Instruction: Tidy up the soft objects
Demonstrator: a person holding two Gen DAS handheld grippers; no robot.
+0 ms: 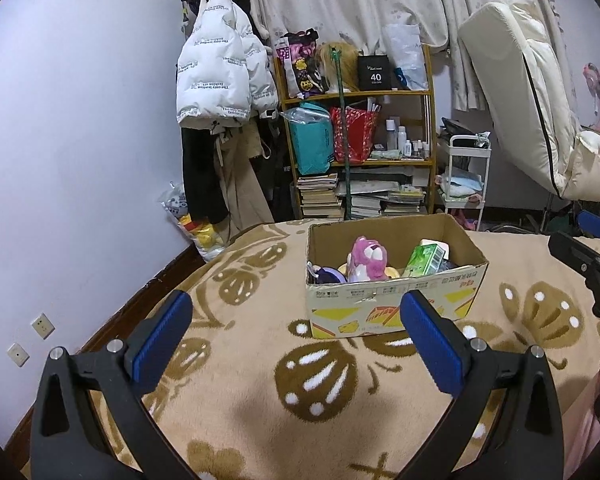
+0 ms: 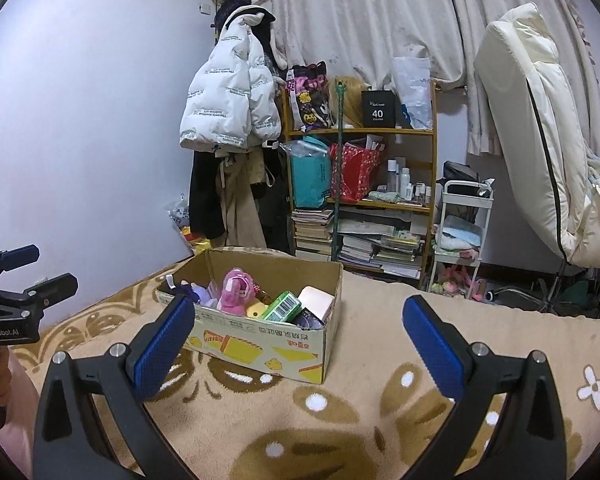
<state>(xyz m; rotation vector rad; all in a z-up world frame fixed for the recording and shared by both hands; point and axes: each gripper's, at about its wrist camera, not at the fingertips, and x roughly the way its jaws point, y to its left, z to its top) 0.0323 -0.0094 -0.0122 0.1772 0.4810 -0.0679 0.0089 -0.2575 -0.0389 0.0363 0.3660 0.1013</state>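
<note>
An open cardboard box [image 1: 392, 308] [image 2: 268, 350] stands on a beige blanket with brown butterfly patterns [image 1: 284, 380] [image 2: 360, 412]. Inside lie a pink plush toy [image 1: 366, 260] [image 2: 236, 290], a purple plush [image 1: 328, 275] [image 2: 198, 293], a green tissue pack [image 1: 424, 260] [image 2: 284, 306] and a pale pink square item [image 2: 316, 298]. My left gripper [image 1: 296, 332] hangs open, short of the box's front wall, holding nothing. My right gripper [image 2: 298, 332] is open too, nothing between its fingers, with the box ahead and to its left. Each gripper shows at the edge of the other's view.
Behind the bed stand a wooden shelf [image 1: 356, 128] [image 2: 360, 172] with bags, bottles and stacked books, a hanging white puffer jacket [image 1: 220, 64] [image 2: 228, 92], a white cart [image 1: 464, 176] [image 2: 460, 232] and a cream folded mattress [image 1: 532, 96] [image 2: 540, 140]. Blanket lies bare around the box.
</note>
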